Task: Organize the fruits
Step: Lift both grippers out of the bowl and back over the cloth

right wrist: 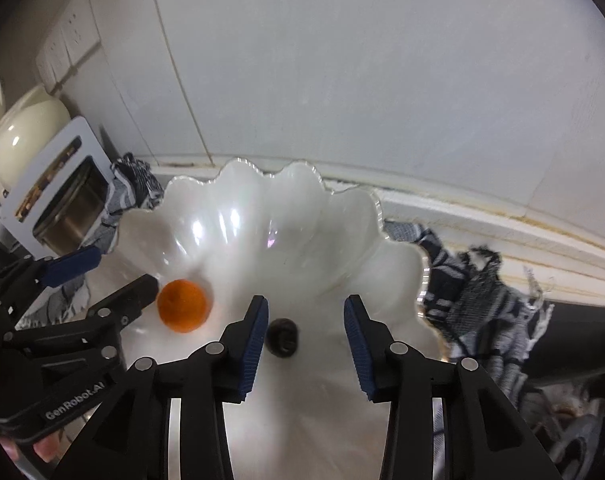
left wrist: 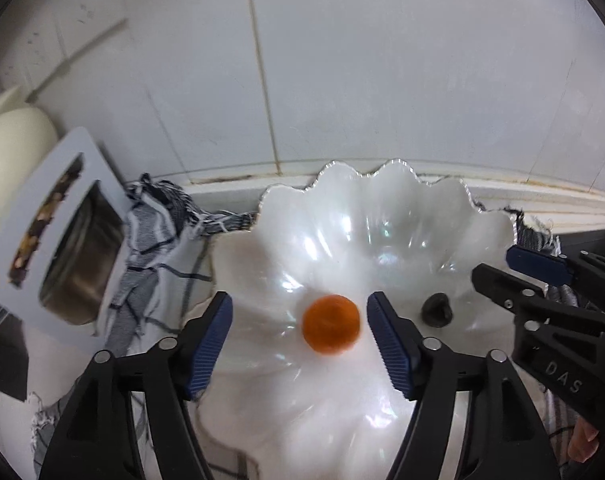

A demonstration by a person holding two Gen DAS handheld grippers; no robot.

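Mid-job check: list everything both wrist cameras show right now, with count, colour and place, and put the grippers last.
Scalloped glossy bowl: one, pearly white, on the checked cloth by the tiled wall.
Small round orange fruit: one, orange, inside the bowl, between the left gripper's open fingers, untouched.
Small dark fruit: one, blackish, inside the bowl, right of the orange one.
Checked cloth: one, white and navy, under the bowl.
Metal pot in a white box: one, steel, far left.
Cream kettle: one, behind the box.
Left gripper: black with blue pads, open.
Right gripper: same, open over the dark fruit.

"GenRobot.AI" on left gripper [right wrist: 120, 280]; "DAS" on right gripper [left wrist: 498, 270]
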